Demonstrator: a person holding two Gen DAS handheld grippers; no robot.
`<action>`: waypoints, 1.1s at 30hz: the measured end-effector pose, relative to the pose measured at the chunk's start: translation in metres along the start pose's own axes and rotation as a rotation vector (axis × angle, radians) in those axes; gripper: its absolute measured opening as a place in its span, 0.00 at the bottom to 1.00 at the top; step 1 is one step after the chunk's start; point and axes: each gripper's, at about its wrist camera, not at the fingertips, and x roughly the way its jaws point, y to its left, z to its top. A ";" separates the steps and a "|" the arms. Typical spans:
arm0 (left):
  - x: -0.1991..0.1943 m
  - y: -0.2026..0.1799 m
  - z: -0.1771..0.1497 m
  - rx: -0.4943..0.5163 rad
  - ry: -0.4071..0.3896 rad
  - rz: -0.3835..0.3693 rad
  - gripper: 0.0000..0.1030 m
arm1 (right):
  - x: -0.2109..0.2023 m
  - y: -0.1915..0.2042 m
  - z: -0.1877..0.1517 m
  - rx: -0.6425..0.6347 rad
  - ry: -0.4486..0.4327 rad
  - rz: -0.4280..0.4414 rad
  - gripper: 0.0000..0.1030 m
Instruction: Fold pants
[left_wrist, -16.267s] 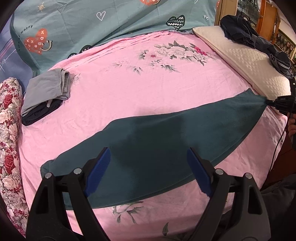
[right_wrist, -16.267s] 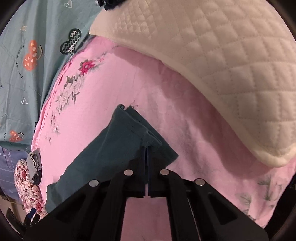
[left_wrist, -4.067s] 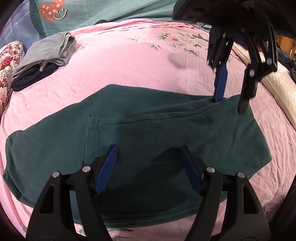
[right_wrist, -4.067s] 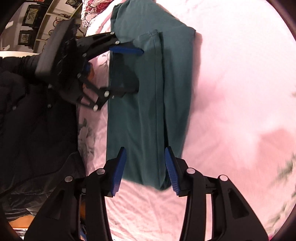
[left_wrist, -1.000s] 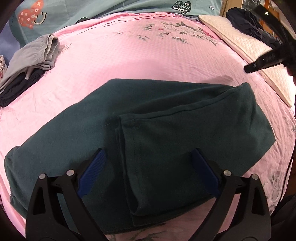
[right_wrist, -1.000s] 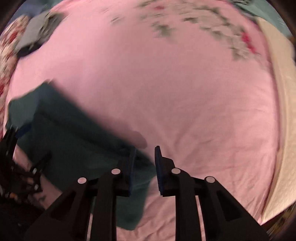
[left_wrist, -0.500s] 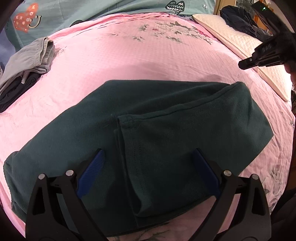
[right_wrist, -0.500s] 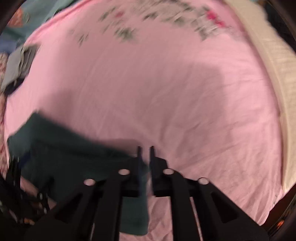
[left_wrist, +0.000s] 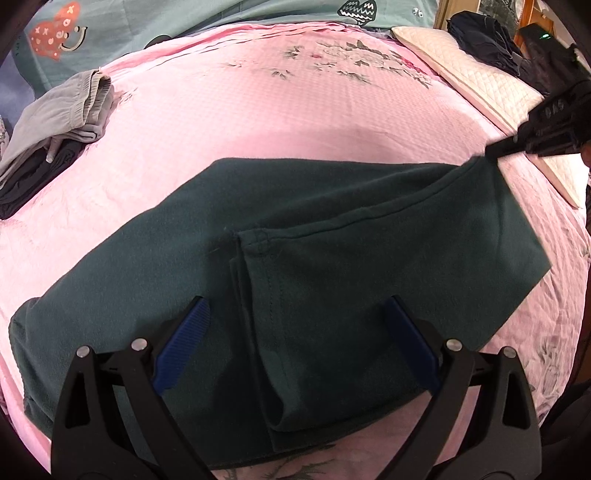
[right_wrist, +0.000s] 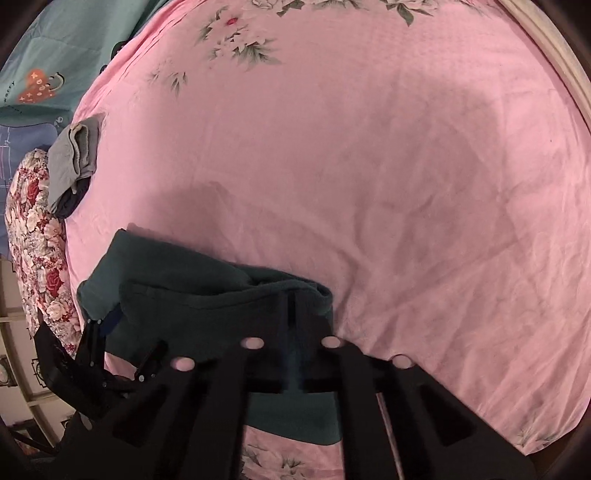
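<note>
Dark green pants (left_wrist: 332, 258) lie folded over themselves on the pink bed sheet (left_wrist: 258, 110), with a seamed flap on top. My left gripper (left_wrist: 295, 343) hovers over their near edge, jaws wide open, blue pads apart with nothing pinched. In the left wrist view my right gripper (left_wrist: 489, 151) comes in from the right and pinches the far right corner of the pants. In the right wrist view that gripper (right_wrist: 291, 295) is shut on the folded edge of the green pants (right_wrist: 207, 295), which bunches up at the fingertips.
A folded grey garment on a dark one (left_wrist: 59, 114) lies at the far left. A quilted cream pillow (left_wrist: 480, 85) with dark clothes (left_wrist: 484, 33) on it sits at the right. A teal duvet (left_wrist: 184, 22) runs along the back; a floral cushion (right_wrist: 37, 236) lies left.
My right gripper has closed its jaws and come down onto the far right corner of the pants, now pinching it. The left gripper has stayed still and open.
</note>
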 end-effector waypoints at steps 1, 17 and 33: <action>0.000 0.000 0.001 -0.008 0.000 0.005 0.94 | -0.006 0.001 0.001 -0.005 -0.045 0.004 0.00; -0.063 0.054 -0.007 -0.066 -0.093 0.089 0.94 | -0.005 0.038 -0.073 -0.117 -0.304 -0.261 0.35; -0.172 0.235 -0.138 -0.388 -0.145 0.357 0.94 | 0.018 0.194 -0.104 -0.300 -0.342 -0.236 0.37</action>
